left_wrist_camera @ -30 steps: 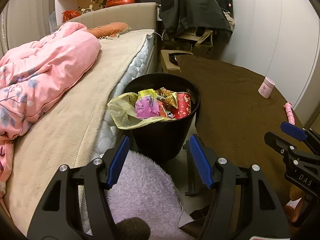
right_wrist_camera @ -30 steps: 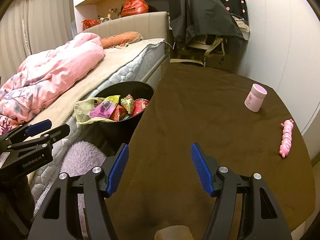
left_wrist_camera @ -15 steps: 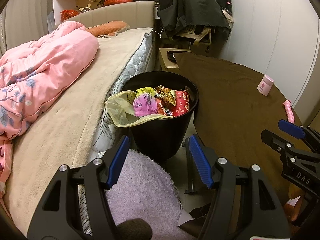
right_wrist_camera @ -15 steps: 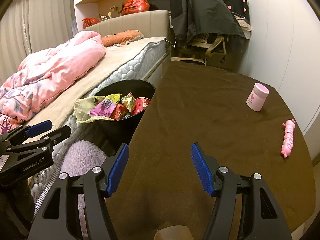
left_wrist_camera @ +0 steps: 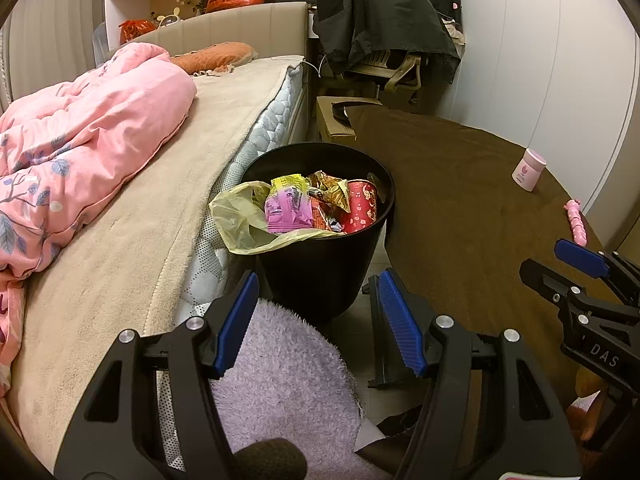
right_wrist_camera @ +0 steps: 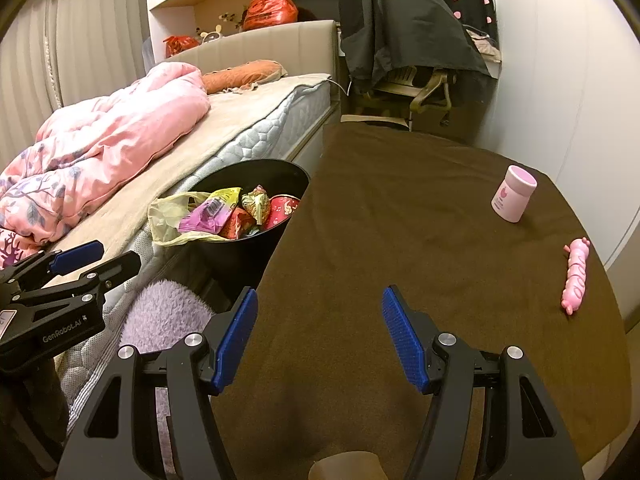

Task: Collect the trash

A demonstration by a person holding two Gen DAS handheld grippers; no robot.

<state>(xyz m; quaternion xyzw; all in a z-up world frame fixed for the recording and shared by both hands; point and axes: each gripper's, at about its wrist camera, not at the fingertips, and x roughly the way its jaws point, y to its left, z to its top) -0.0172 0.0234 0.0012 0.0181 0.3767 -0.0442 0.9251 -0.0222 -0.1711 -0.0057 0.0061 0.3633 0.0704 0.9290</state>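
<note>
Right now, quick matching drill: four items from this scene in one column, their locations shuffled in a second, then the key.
Items
1. pink jar
2. yellow plastic bag
3. pink quilt
4. orange bag

Places
A. bunched up on the bed
B. on the shelf behind the headboard
C. standing upright on the brown tablecloth
D. draped over the rim of the black bin

Pairs: 1-C, 2-D, 3-A, 4-B

Bin [right_wrist_camera: 280, 176] lower body hidden behind the table edge [right_wrist_camera: 288, 236] in right wrist view. Print on the pink jar [right_wrist_camera: 513, 199] too small to read. Chair [left_wrist_camera: 396, 68] mostly covered by a dark jacket [left_wrist_camera: 376, 12].
</note>
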